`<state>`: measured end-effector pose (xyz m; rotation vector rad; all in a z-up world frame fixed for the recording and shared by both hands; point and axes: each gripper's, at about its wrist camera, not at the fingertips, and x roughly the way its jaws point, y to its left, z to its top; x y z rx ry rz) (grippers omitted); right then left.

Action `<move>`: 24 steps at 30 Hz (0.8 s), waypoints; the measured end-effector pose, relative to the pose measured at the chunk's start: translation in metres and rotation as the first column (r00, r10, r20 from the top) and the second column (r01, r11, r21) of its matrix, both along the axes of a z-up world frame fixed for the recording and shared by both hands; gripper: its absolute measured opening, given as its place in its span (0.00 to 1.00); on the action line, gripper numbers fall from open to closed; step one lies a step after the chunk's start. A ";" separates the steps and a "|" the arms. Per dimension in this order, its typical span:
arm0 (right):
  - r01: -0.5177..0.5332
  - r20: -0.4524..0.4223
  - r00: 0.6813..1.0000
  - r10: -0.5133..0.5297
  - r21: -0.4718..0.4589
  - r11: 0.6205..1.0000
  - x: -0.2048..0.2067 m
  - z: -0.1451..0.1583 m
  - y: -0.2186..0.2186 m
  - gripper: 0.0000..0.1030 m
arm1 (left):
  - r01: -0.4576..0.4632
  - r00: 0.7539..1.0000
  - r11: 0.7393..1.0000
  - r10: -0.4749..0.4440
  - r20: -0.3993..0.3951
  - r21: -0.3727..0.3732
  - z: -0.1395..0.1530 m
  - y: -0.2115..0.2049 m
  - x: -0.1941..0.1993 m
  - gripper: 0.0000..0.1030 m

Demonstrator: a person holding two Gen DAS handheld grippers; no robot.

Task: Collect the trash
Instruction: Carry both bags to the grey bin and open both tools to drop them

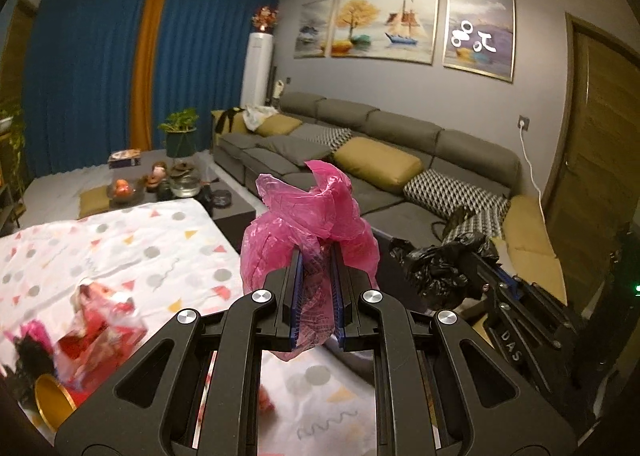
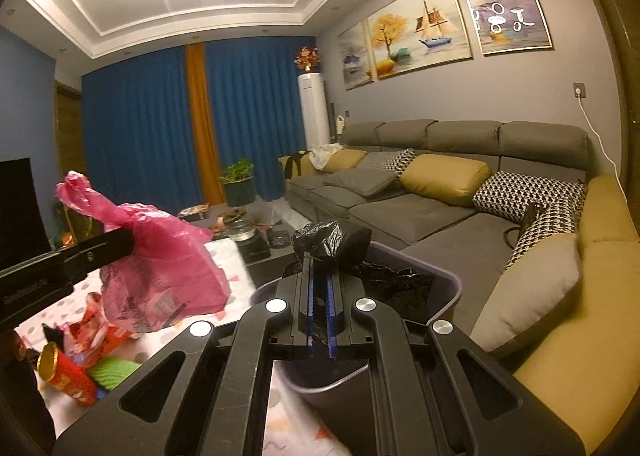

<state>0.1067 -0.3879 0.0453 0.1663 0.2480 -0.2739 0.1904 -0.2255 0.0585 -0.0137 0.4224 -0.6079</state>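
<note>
My left gripper (image 1: 316,256) is shut on a crumpled pink plastic bag (image 1: 308,215) and holds it in the air above the table. The bag also shows in the right wrist view (image 2: 160,272), hanging from the left gripper (image 2: 120,242). My right gripper (image 2: 320,260) is shut on the black bin liner (image 2: 332,240) at the near rim of a grey trash bin (image 2: 444,288). In the left wrist view the liner (image 1: 432,268) sits bunched in the right gripper. Snack wrappers (image 1: 100,320) and a red can (image 2: 68,376) with a gold rim lie on the table.
The table has a white cloth with coloured triangles and dots (image 1: 140,248). A grey sofa with yellow and patterned cushions (image 2: 440,183) runs along the right wall. A dark coffee table with a plant and glassware (image 1: 180,175) stands beyond. Blue curtains (image 1: 88,75) close the back.
</note>
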 end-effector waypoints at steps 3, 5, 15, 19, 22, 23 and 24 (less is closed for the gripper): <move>0.014 -0.004 1.000 -0.014 0.002 1.000 0.008 0.000 -0.011 0.06 | 0.019 1.000 1.000 -0.019 -0.013 0.019 -0.005 -0.013 0.012 0.12; 0.021 -0.008 1.000 -0.021 0.006 1.000 0.014 -0.001 -0.016 0.06 | 0.036 0.999 0.999 -0.035 -0.039 0.029 -0.011 -0.020 0.026 0.12; 0.031 -0.030 0.999 -0.031 0.012 0.999 0.037 -0.009 -0.025 0.06 | 0.087 0.991 0.995 -0.082 -0.110 0.047 -0.024 -0.052 0.069 0.12; 0.027 -0.038 0.999 -0.027 0.012 1.000 0.042 -0.012 -0.024 0.06 | 0.091 0.988 0.994 -0.083 -0.133 0.057 -0.027 -0.059 0.079 0.12; 0.026 -0.041 0.999 -0.025 0.017 1.000 0.046 -0.013 -0.025 0.06 | 0.093 0.986 0.994 -0.084 -0.146 0.054 -0.027 -0.063 0.084 0.12; 0.026 -0.042 0.999 -0.026 0.018 0.999 0.048 -0.014 -0.028 0.06 | 0.094 0.985 0.994 -0.085 -0.150 0.052 -0.028 -0.063 0.086 0.12; 0.025 -0.045 0.999 -0.024 0.019 0.999 0.049 -0.014 -0.028 0.06 | 0.094 0.985 0.994 -0.085 -0.152 0.048 -0.028 -0.064 0.087 0.12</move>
